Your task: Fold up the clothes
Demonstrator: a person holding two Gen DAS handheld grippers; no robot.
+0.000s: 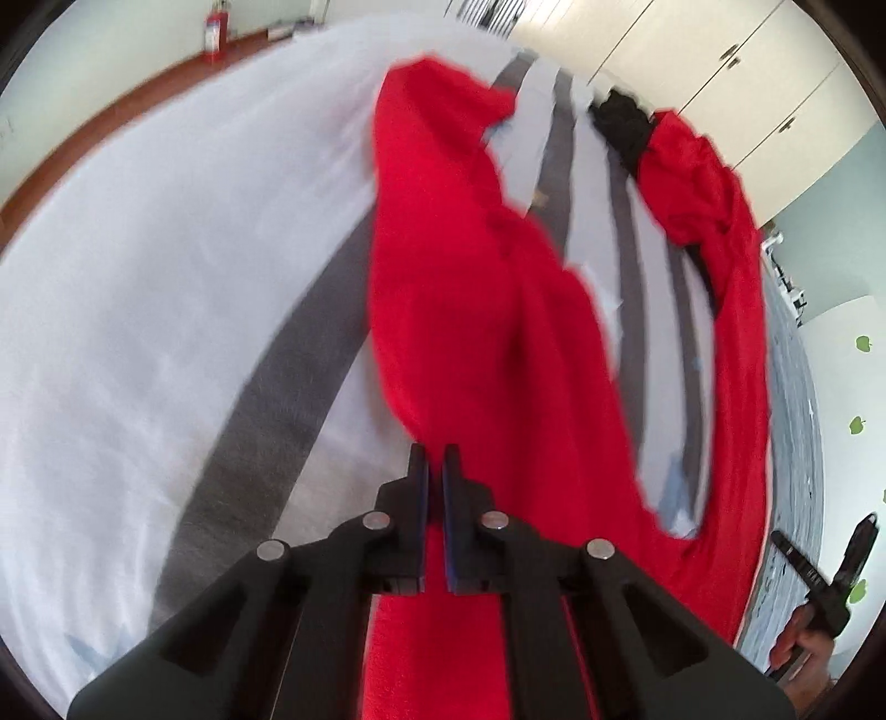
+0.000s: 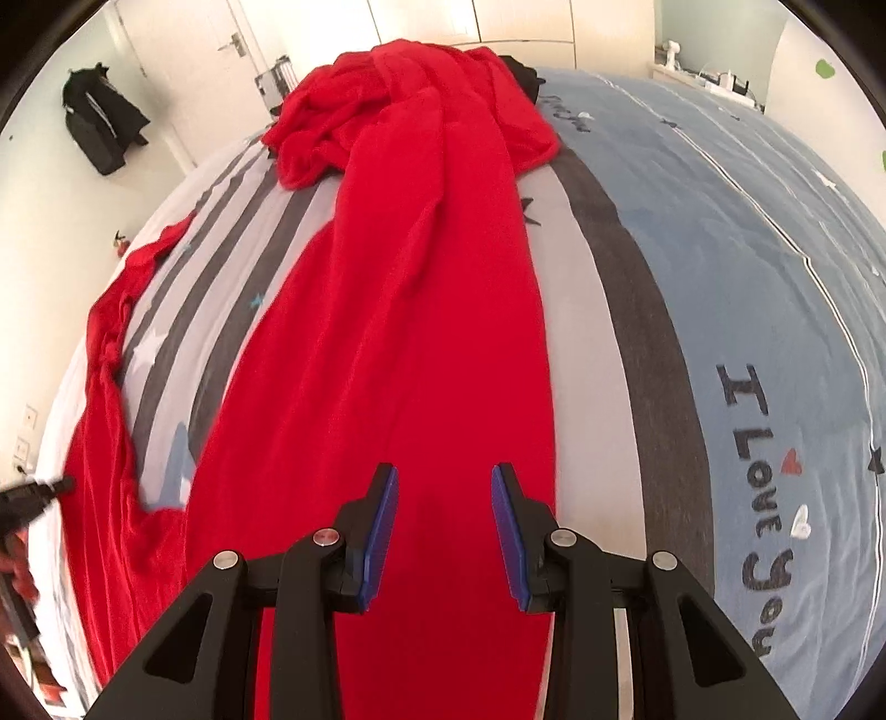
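A long red garment (image 1: 470,277) lies stretched over the striped bed cover (image 1: 166,277), its far end bunched in a heap (image 2: 398,83). My left gripper (image 1: 434,451) is shut, its narrow jaws pinching the red cloth at its near edge; the view is blurred. In the right wrist view the red garment (image 2: 398,310) runs straight away from my right gripper (image 2: 443,471), which hovers open over the cloth with nothing pressed between its blue pads (image 2: 382,526). At the left wrist view's right edge, a hand holds the right gripper (image 1: 830,576).
A small black garment (image 1: 623,122) lies by the red heap at the bed's far end. The cover's blue part (image 2: 747,277) carries lettering. White wardrobe doors (image 1: 720,66) stand behind, a black jacket (image 2: 99,127) hangs on the wall, and a fire extinguisher (image 1: 216,27) stands by it.
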